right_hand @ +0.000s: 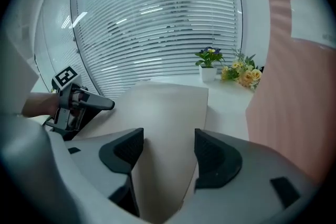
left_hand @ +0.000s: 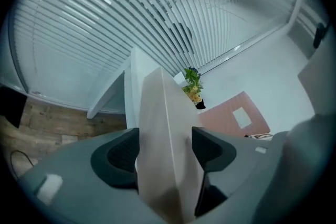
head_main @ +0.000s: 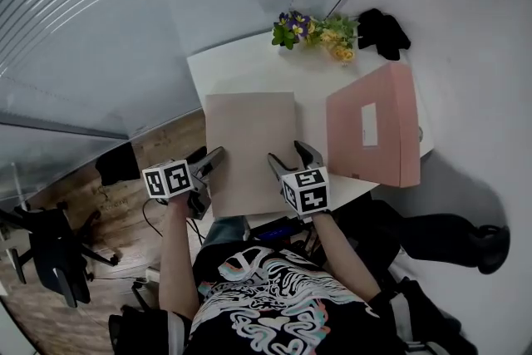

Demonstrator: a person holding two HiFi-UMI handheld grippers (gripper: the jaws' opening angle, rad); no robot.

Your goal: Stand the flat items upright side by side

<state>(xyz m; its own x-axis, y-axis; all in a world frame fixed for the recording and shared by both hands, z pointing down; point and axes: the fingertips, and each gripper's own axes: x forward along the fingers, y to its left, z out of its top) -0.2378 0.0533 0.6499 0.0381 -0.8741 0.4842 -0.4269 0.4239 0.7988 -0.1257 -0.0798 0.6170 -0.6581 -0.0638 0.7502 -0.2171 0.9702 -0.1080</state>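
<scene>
A beige flat item (head_main: 249,150) lies face down in the middle of the white bench (head_main: 241,66), its near edge reaching the bench's near edge. To its right, a pink flat item (head_main: 374,129) rises on edge, as far as the right gripper view shows, with a white label (head_main: 369,125) on its broad face turned toward the beige one; the two are close but apart.

The left hand-held gripper (head_main: 209,160) is at the beige item's near left edge. In the left gripper view its jaws stand wide apart with that edge running up between them, and the pads do not visibly press on it. The right hand-held gripper (head_main: 295,155) is at the near right corner of the same item. Its jaws are also spread, with the beige surface showing between them and nothing pinched.

At the far side of the bench is a small bunch of purple and yellow flowers (head_main: 320,33), with a black object (head_main: 382,31) just to its right. Slatted blinds (left_hand: 157,18) fill the window to the left.
</scene>
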